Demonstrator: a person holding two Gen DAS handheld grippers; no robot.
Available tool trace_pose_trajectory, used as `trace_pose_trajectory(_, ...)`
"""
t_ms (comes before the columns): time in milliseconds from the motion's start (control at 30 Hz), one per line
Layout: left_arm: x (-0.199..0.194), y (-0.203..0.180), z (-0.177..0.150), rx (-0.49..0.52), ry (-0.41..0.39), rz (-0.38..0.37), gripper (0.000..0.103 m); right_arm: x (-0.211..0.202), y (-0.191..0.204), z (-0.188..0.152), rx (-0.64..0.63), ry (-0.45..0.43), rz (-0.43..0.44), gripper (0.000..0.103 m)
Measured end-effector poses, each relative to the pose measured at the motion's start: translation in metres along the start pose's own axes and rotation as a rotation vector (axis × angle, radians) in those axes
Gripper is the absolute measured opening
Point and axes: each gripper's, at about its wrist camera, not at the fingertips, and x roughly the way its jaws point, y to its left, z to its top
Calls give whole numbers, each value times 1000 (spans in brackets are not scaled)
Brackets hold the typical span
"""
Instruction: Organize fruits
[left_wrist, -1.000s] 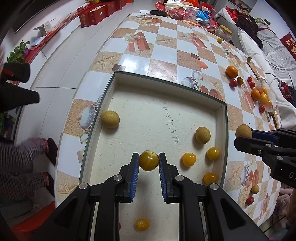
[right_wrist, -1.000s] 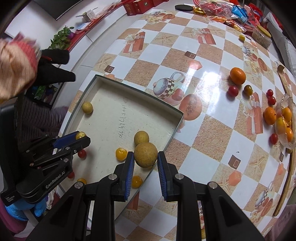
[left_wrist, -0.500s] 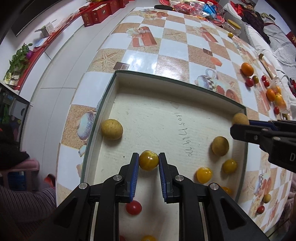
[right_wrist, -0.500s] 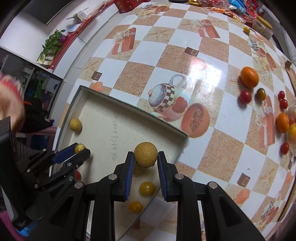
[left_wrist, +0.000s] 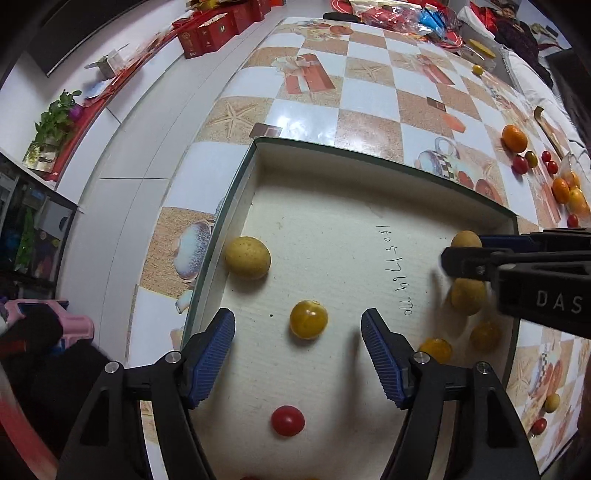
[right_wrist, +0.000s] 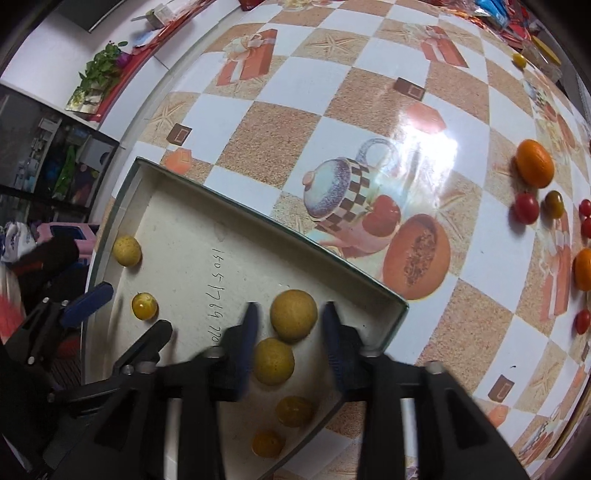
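Left wrist view: the left gripper (left_wrist: 298, 332) stood spread wide around a yellow tomato (left_wrist: 308, 319) resting on the tray (left_wrist: 332, 221) floor. Right wrist view: the right gripper (right_wrist: 290, 341) stood parted beside a tan round fruit (right_wrist: 293, 320), not touching it

A handwritten number (left_wrist: 396, 268) runs sideways on the pale inner floor of the shallow box (left_wrist: 314, 206), right of centre in the left wrist view; it looks like "1305-1764 770", though several digits are uncertain. The same writing sits left of centre in the right wrist view. White capitals "DAS" (left_wrist: 558, 300), cut off by the frame edge, stand on the black body of the right gripper (left_wrist: 448, 254) at the right edge of the left wrist view.
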Motion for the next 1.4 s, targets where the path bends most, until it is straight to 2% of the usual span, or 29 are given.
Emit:
trace_pose_trajectory(133, -3, 2, -2, -4, 9, 13, 72, -8, 2, 2, 10, -23, 12, 60)
trace_pose_trajectory(267, -10, 4, -5, -15, 7, 4, 72, -28, 1, 1, 30, -65, 36, 81)
trace_pose_trajectory(333, -16, 3, -7, -19, 7, -5, 72, -38, 1, -2, 41, -79, 29, 82)
trace_pose_trajectory(433, -22, 0, -10, -9, 12, -5, 72, -49, -1, -9, 59, -72, 12, 88)
trace_pose_trajectory(733, -41, -9, -23, 31, 43, -11, 72, -78, -11, -44, 78, -67, -32, 90)
trace_pose_trajectory(767, -43, -9, -25, 31, 44, -15, 78, -80, -10, -47, 81, -65, -33, 90)
trace_pose_trajectory(800, -46, -10, -27, 29, 44, -20, 96, -83, -11, -49, 84, -68, -34, 90)
trace_pose_trajectory(833, -48, -10, -28, 27, 39, -23, 102, -87, -11, -53, 84, -73, -41, 90)
trace_pose_trajectory(1033, -59, -14, -37, 39, 59, -36, 102, -103, -7, -67, 53, -78, -104, 93)
trace_pose_trajectory(1067, -62, -14, -39, 43, 56, -37, 102, -105, -5, -69, 44, -79, -117, 103)
trace_pose_trajectory(1200, -85, -16, -47, 72, -11, -27, 102, -114, 4, -78, 4, -82, -162, 103)
trace_pose_trajectory(1267, -98, -17, -50, 89, -32, -26, 102, -118, 10, -83, -7, -61, -157, 103)
trace_pose_trajectory(1400, -113, -16, -55, 111, 4, -40, 102, -127, 17, -95, -13, -47, -135, 103)
